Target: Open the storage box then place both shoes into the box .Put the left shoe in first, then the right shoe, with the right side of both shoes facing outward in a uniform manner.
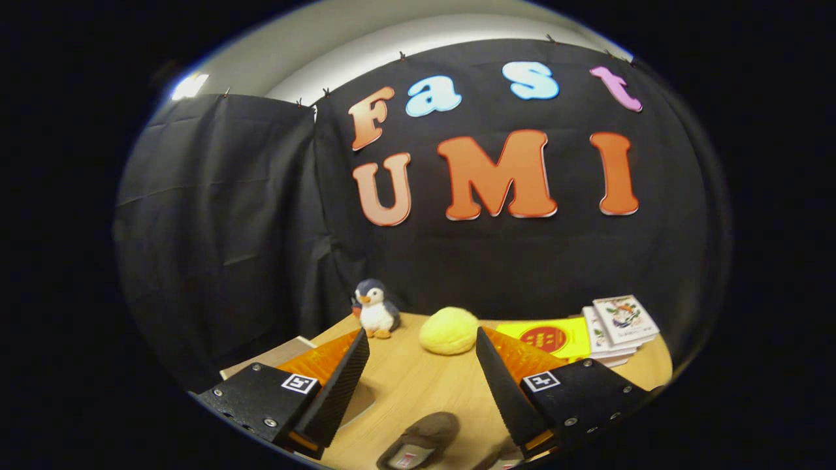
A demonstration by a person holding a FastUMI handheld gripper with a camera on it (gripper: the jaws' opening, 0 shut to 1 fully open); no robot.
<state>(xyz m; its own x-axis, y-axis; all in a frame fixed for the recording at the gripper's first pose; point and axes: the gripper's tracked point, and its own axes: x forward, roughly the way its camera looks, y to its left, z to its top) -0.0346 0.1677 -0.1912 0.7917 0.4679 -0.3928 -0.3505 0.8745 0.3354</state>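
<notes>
two black fingers of the gripper stand wide apart over the wooden table, clamping nothing. between them, low and close to the tool, lies a brown shoe, heel end nearest; a second shoe peeks beside the right finger, mostly hidden. bare tabletop stretches ahead of the fingertips. beyond them sits a yellow plush, with a toy penguin further left near the table's far edge. a stack of books sits beyond the right finger, by the table's edge.
</notes>
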